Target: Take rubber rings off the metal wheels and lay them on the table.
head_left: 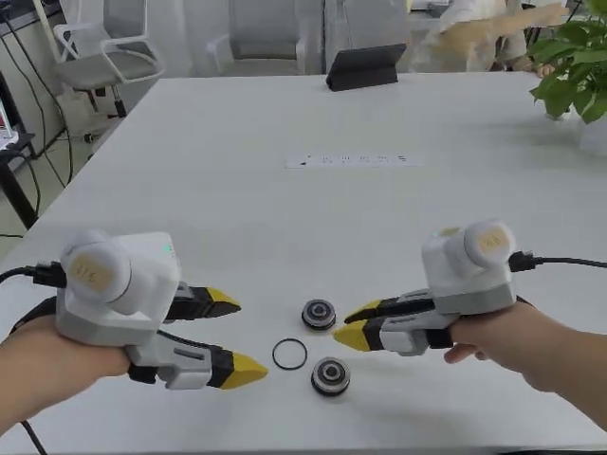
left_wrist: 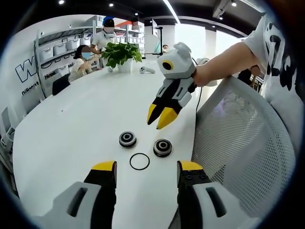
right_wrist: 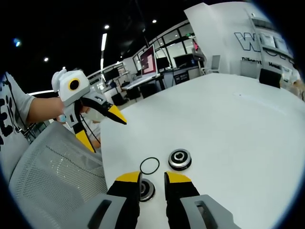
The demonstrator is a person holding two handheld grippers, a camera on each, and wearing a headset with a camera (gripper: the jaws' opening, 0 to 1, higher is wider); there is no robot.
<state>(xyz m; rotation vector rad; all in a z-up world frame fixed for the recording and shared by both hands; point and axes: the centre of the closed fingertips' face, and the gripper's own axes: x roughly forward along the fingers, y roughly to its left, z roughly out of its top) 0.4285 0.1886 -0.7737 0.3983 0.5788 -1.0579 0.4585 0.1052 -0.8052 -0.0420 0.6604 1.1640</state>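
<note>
Black rubber ring (head_left: 289, 354), thin, loose: one, flat on white worktop (head_left: 285, 218) just beside two round metal wheels (head_left: 319, 315), both black-rimmed. Left tongs (head_left: 247, 337) wide apart, empty; right tongs (head_left: 346, 327) narrowly apart, empty.

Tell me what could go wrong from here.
1. The near wheel lies loose close to the near edge of the table; a sideways push from the right tool might slide it off.
2. The loose ring lies between that wheel and the far wheel, beside the wide-open left tool; it might get swept away.
3. The tools point at each other and might clash.
</note>
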